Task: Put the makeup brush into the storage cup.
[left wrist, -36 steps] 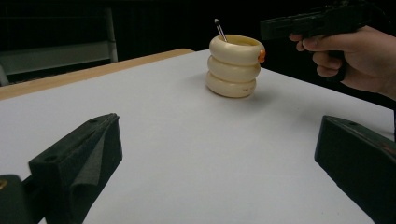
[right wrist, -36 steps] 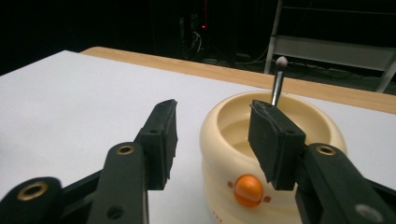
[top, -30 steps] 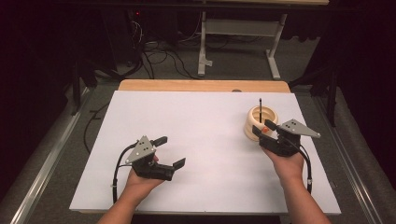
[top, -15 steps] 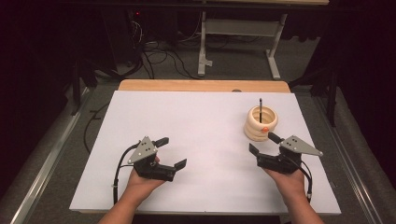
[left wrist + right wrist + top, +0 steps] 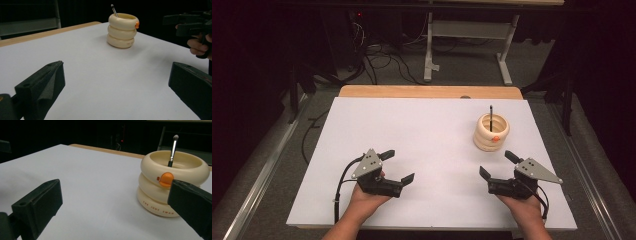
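The right gripper [image 5: 499,169] has drawn back from the cream ringed holder [image 5: 491,133], its jaws just opened wide and empty, leaving the brush [image 5: 490,114] standing inside, so placement appears complete; the left gripper [image 5: 397,166] rests open, empty.

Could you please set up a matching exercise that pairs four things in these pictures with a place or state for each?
Things:
1. cream holder
2. brush
3. left tool
4. right tool

Places or states:
A. stands upright inside the ringed pot
B. open and empty, near the table's front left
C. sits on the white table, far right, with an orange button
D. open and empty, just in front of the pot, its jaws having just been opening

Pairs: 1-C, 2-A, 3-B, 4-D
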A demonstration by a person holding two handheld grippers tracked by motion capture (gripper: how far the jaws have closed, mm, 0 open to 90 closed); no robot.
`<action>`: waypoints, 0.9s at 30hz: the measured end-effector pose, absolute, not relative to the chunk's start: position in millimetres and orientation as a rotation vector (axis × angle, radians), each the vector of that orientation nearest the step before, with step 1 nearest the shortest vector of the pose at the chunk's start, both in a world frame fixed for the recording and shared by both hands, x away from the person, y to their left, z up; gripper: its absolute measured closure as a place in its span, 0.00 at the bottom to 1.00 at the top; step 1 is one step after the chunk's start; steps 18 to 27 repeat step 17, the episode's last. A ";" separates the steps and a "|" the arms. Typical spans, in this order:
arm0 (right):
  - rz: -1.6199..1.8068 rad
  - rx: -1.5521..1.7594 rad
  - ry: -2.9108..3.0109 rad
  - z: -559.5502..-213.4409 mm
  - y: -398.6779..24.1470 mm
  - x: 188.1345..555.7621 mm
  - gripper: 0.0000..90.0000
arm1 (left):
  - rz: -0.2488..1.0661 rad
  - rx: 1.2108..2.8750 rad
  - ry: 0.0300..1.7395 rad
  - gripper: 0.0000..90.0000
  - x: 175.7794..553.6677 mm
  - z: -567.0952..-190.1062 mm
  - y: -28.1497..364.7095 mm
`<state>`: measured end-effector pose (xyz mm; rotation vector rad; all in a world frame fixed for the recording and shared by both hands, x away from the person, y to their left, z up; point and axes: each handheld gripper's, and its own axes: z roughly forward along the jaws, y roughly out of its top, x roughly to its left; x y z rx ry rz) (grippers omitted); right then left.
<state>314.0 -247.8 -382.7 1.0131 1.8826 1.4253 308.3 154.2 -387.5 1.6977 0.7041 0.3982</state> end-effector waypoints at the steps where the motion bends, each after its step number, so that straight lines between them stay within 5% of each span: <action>1: 1.424 1.018 1.875 -383.1 -248.4 313.8 0.01 | 0.399 1.701 0.699 0.02 307.1 -387.2 153.2; 27: 1.438 1.020 1.856 -381.0 -250.5 314.0 0.01 | 0.377 1.723 0.702 0.00 311.1 -392.3 149.4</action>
